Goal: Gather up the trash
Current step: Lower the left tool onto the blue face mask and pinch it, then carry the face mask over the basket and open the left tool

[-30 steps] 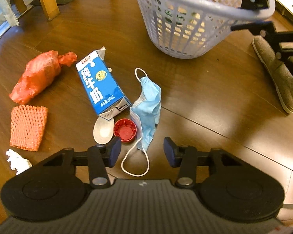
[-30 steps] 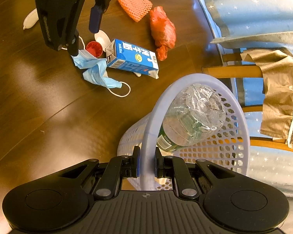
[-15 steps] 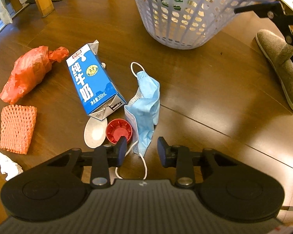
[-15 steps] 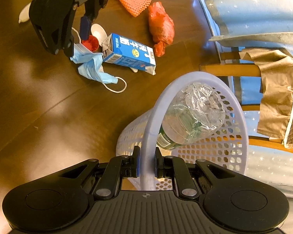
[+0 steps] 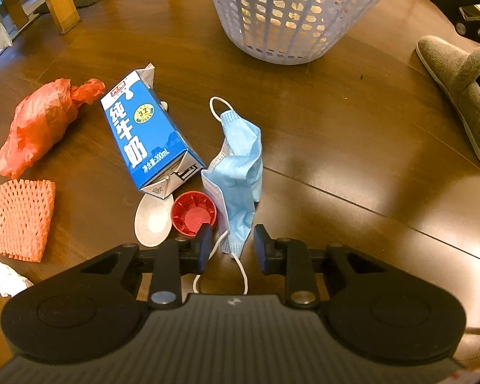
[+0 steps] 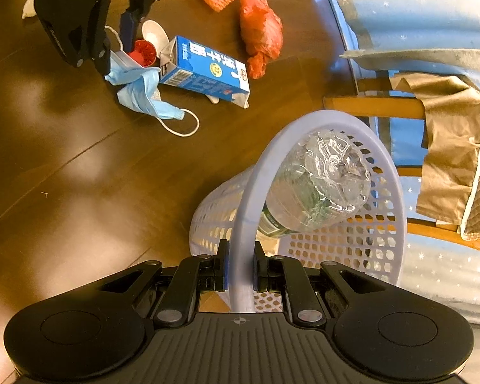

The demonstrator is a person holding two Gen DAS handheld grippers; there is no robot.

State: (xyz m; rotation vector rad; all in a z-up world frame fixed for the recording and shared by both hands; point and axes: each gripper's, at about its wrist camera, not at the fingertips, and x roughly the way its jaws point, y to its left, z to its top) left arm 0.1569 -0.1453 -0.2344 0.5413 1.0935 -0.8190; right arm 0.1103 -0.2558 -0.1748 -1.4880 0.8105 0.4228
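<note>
Count on floor: 1 milk carton [image 5: 150,137], 1 face mask [image 5: 240,166], 1 red cap [image 5: 193,212], 1 white spoon [image 5: 152,220], 1 red plastic bag [image 5: 40,123], 1 orange foam net [image 5: 24,217], 1 crumpled tissue [image 5: 6,276]. 1 basket [image 6: 336,249] w/ 1 plastic bottle [image 6: 316,192] inside. 1 slipper [image 5: 460,92].

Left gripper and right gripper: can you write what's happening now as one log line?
left gripper: closing around face mask, not yet pinched | right gripper: shut on basket rim | in basket: bottle
</note>
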